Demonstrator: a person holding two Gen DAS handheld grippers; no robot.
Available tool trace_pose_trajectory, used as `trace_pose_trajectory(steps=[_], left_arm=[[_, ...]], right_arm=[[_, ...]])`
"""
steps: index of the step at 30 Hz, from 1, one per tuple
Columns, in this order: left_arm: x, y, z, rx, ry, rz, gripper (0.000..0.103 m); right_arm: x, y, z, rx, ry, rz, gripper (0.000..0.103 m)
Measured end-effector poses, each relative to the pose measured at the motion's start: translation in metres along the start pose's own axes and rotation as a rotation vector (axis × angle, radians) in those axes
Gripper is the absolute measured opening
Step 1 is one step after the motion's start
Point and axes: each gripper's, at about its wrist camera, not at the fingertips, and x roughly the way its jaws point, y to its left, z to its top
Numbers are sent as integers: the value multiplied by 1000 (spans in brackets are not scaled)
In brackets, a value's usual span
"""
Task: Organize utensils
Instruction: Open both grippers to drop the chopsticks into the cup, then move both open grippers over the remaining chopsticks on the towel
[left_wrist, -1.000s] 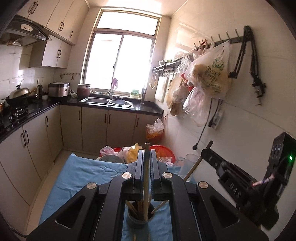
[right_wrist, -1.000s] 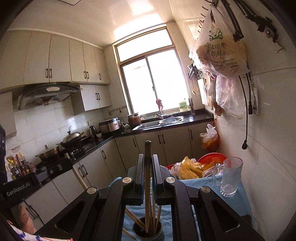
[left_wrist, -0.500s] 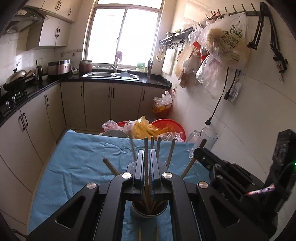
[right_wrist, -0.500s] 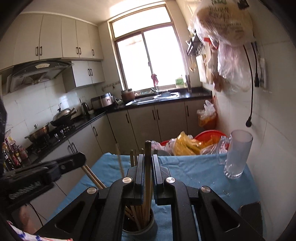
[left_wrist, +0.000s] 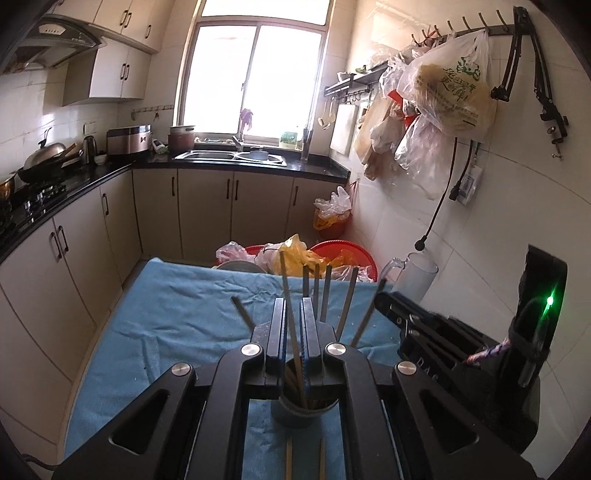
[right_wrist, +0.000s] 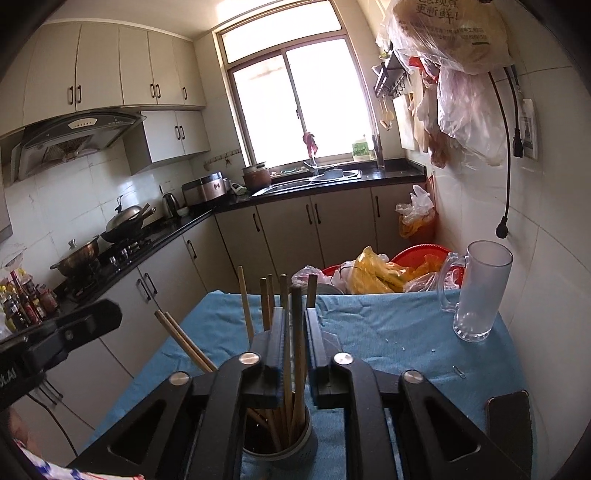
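Note:
A grey utensil cup (left_wrist: 303, 416) stands on the blue cloth (left_wrist: 177, 317) and holds several wooden chopsticks (left_wrist: 347, 299). It also shows in the right wrist view (right_wrist: 295, 443). My left gripper (left_wrist: 293, 314) is just above the cup, jaws slightly apart, with one chopstick (left_wrist: 290, 295) leaning loose between them. My right gripper (right_wrist: 295, 325) is over the same cup, jaws apart, with a chopstick (right_wrist: 297, 332) standing free in the gap. Two more chopsticks (left_wrist: 306, 459) lie on the cloth in front of the cup.
A clear glass mug (right_wrist: 476, 291) stands at the cloth's far right by the tiled wall. A phone (right_wrist: 511, 424) lies near the right front edge. Red basins with plastic bags (right_wrist: 388, 273) sit beyond the table. Kitchen counters run along the left and back.
Both grippers have lowered their chopsticks into the cup and opened a little. The chopsticks now stand loose in the cup with the others.

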Motion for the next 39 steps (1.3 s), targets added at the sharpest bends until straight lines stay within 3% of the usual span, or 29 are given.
trace_pose_trajectory(steps=[2, 6, 14, 20, 23, 25, 39], left_arm=[[-6, 6, -6, -19, 10, 9, 10], [-17, 21, -17, -55, 22, 32, 27], [-40, 47, -57, -109, 74, 100, 38], [-58, 51, -98, -92, 109, 226, 42], [-73, 52, -121, -110, 89, 326, 50], [-77, 52, -132, -111, 93, 353, 53], [-88, 50, -155, -60, 141, 380, 55]], right_arm=[[-6, 1, 1, -1, -12, 0, 33], [-22, 5, 2, -7, -31, 0, 38], [-54, 9, -20, -8, -22, -17, 52], [-71, 11, -56, 32, 39, -14, 58], [-76, 12, -75, 58, 71, -9, 59], [-79, 13, -87, 72, 90, -11, 60], [-85, 10, -137, 122, 199, -61, 61]])
